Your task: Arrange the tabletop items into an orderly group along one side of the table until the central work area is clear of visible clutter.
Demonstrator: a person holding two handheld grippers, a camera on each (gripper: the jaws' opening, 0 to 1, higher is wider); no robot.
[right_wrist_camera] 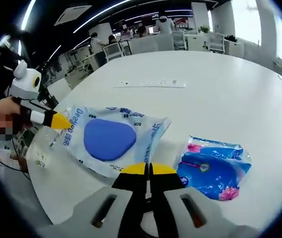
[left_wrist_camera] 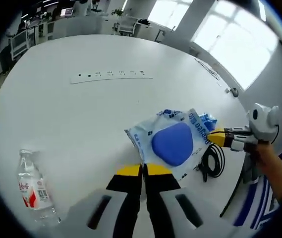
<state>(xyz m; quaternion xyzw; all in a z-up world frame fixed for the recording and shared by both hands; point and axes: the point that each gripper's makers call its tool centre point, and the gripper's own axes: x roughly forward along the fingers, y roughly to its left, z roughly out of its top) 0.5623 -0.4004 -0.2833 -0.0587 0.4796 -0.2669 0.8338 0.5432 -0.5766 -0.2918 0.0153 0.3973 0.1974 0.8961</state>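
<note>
White and round, the table (left_wrist_camera: 81, 114) sits in a bright open-plan office, with desks and chairs behind it and large windows along one side; a white power strip (left_wrist_camera: 112, 75) is set into its top. In the left gripper view, my left gripper (left_wrist_camera: 142, 171) shows yellow-tipped jaws pressed together on the near edge of a clear plastic package (left_wrist_camera: 168, 141) with blue print and a rounded blue pad inside, which lies flat near the table's edge. My right gripper (left_wrist_camera: 215, 136) enters that view from the right, a hand (left_wrist_camera: 265, 153) behind it, its yellow tip touching the far end of the same package; from here I cannot tell whether it pinches the plastic. In the right gripper view, the right gripper (right_wrist_camera: 147, 171) likewise shows jaws closed on the package (right_wrist_camera: 108, 139) at its near edge, and the left gripper (right_wrist_camera: 56, 120) meets the opposite end. A plastic water bottle (left_wrist_camera: 34, 188) with a red-and-white label stands on the table left of the package, well apart from it. A black cable (left_wrist_camera: 211, 161) lies coiled just beside the package at the rim. A second, smaller blue and pink packet (right_wrist_camera: 212, 168) rests near the package, apart from it.
</note>
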